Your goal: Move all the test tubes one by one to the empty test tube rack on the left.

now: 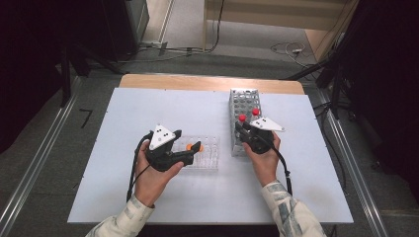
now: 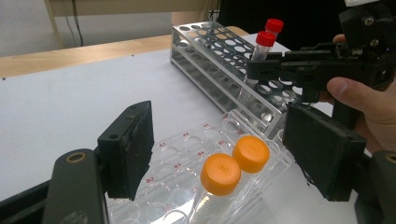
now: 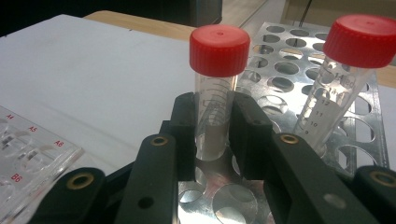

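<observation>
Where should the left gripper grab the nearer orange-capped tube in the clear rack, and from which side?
Probably best on the clear tube wall just below the nearer orange cap, coming from above with a pad on each side. The tube leans in the clear rack, and a second orange cap touches it, so the pads should avoid that side. The left gripper is open around both caps.

Cables (image 1: 289,48) trail over the grey floor (image 1: 44,143) beyond the white table (image 1: 143,106).

blk tongs (image 1: 243,129), grey tri plates, pale patterned sleeves (image 1: 289,210)
</observation>
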Available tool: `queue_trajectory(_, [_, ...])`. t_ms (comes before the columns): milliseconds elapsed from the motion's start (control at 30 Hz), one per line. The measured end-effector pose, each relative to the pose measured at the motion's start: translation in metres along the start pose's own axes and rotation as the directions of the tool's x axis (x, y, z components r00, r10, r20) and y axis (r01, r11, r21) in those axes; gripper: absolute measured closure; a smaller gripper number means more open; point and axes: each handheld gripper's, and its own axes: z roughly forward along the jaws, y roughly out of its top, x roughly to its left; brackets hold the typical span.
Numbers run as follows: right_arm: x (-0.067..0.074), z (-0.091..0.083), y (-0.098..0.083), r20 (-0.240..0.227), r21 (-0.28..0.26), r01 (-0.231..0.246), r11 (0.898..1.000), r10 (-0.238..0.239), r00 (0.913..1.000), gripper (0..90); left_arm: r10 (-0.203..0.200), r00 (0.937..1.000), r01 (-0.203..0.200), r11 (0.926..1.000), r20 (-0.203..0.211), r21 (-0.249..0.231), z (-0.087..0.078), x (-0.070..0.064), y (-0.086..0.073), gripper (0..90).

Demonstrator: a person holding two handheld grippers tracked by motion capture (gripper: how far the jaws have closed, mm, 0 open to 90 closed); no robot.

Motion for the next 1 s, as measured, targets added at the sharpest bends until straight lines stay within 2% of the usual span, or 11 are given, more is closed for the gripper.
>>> queue_trajectory(300, [-0.001, -0.008, 0.007, -0.005, -0.035, 0.008, 0.999, -0.008, 1.0, 71.3, 0.0, 1.0, 0.0, 1.0, -0.002, 0.002, 0.001, -0.001, 0.0, 25.0])
queue_trajectory(567, [0.001, -0.023, 0.018, -0.01, -0.088, 0.012, 0.996, -0.013, 0.9999, 71.4, 0.001, 0.9999, -0.001, 1.0, -0.015, 0.004, 0.0, 0.0, 0.0, 22.9])
queue_trajectory(833, [0.003, -0.038, 0.028, -0.033, -0.129, 0.011, 0.992, -0.015, 0.9993, 71.4, -0.005, 0.9998, 0.005, 1.0, -0.017, -0.001, -0.001, 0.0, 0.001, 21.8])
queue_trajectory(1000, [0.007, -0.045, 0.03, -0.053, -0.131, 0.021, 0.991, -0.028, 0.9982, 71.4, -0.013, 0.9998, 0.012, 0.9999, -0.015, -0.005, -0.003, 0.0, 0.002, 21.8])
